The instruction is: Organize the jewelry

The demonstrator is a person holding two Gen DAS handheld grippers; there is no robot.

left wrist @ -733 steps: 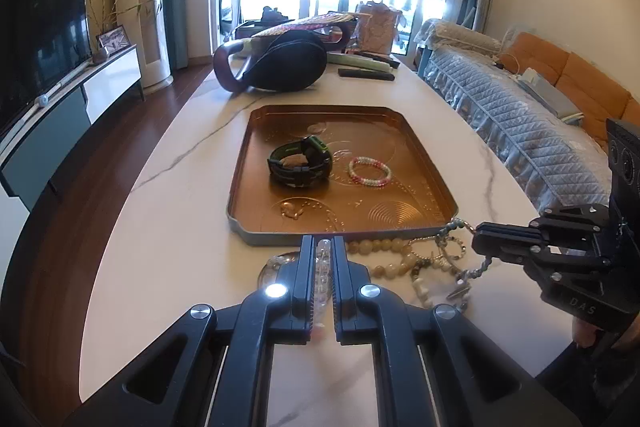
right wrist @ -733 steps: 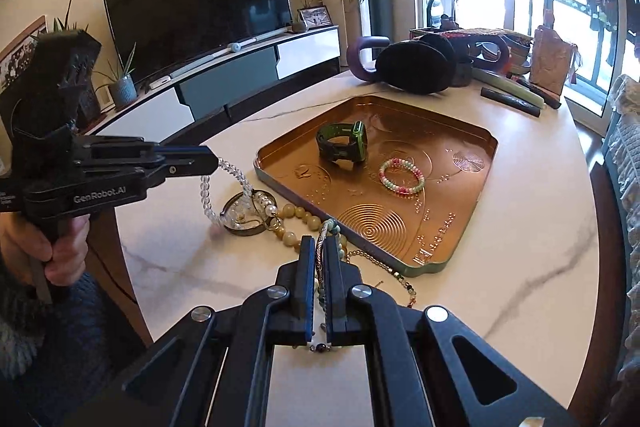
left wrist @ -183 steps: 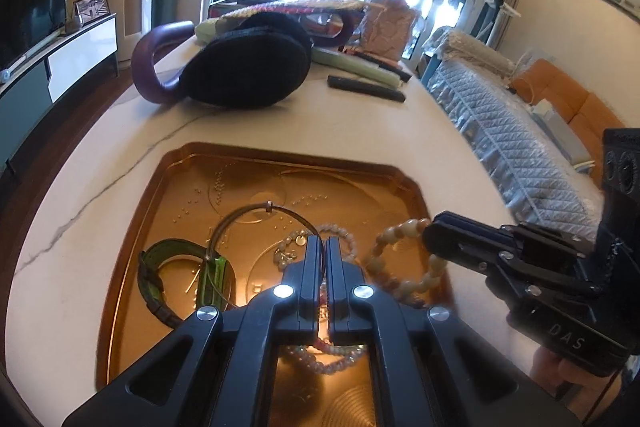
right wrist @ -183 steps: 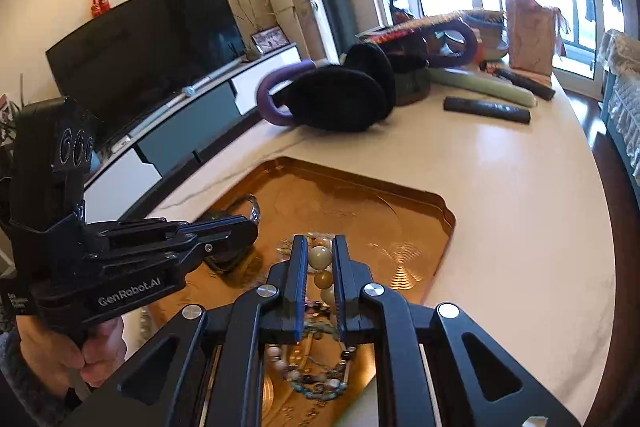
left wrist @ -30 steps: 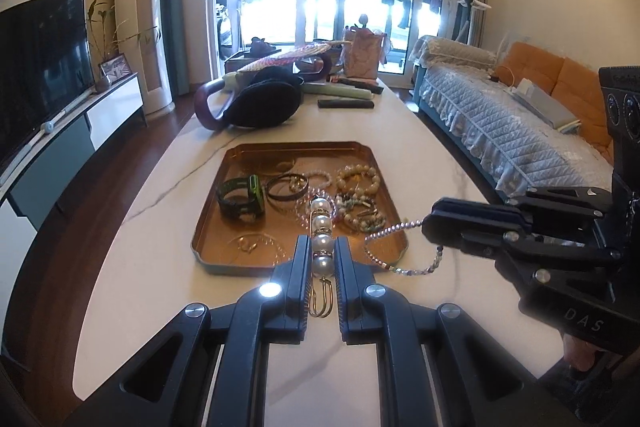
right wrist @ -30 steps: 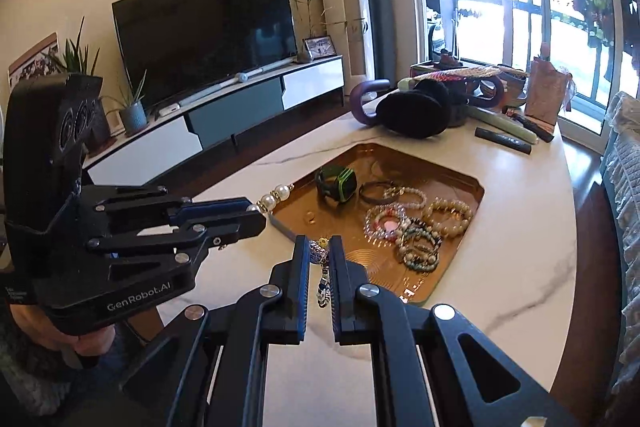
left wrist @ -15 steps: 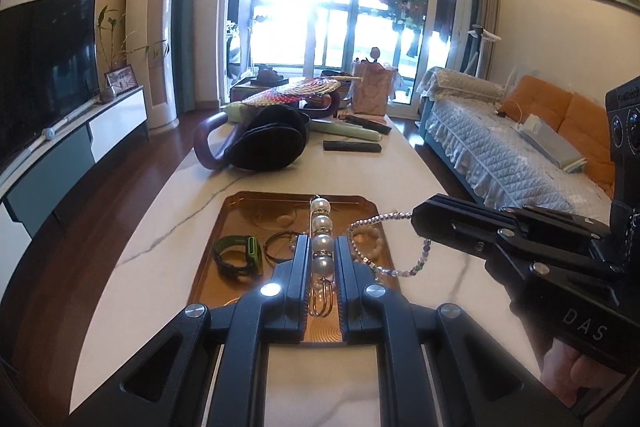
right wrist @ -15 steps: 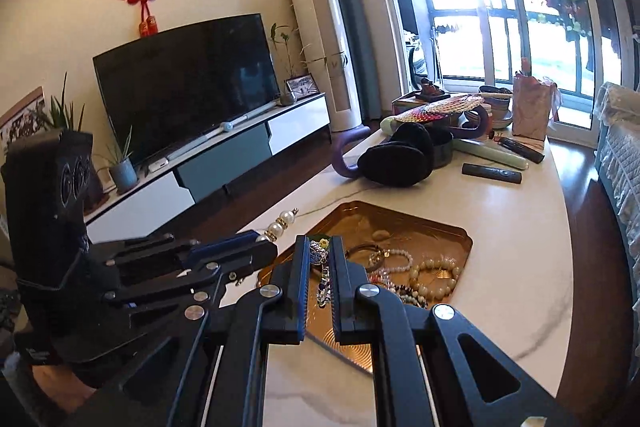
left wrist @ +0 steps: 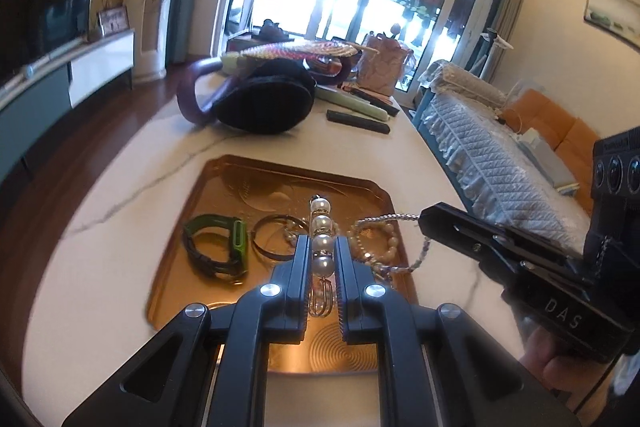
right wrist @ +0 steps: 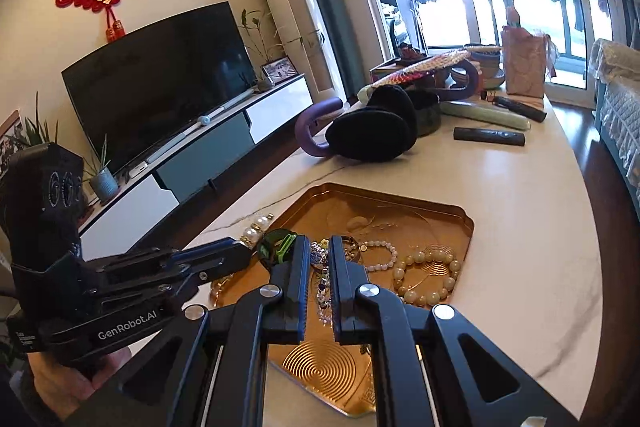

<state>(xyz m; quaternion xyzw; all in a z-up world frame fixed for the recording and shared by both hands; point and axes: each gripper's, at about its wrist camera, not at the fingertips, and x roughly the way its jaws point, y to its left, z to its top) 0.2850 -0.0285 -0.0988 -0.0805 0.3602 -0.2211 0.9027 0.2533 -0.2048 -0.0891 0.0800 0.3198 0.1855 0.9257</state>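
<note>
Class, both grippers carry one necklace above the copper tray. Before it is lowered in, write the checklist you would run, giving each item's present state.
1. Left gripper shut on the pearl end of the necklace: ok.
2. Right gripper shut on the necklace's thin beaded chain: ok.
3. Necklace hangs over the copper tray, not the marble table: ok.
4. Bare tray floor left for it, at the far end: ok.
5. Drooping chain is free of the beaded bracelets lying below: cannot tell.
6. Green-and-black watch sits aside from the drop spot: ok.
</note>
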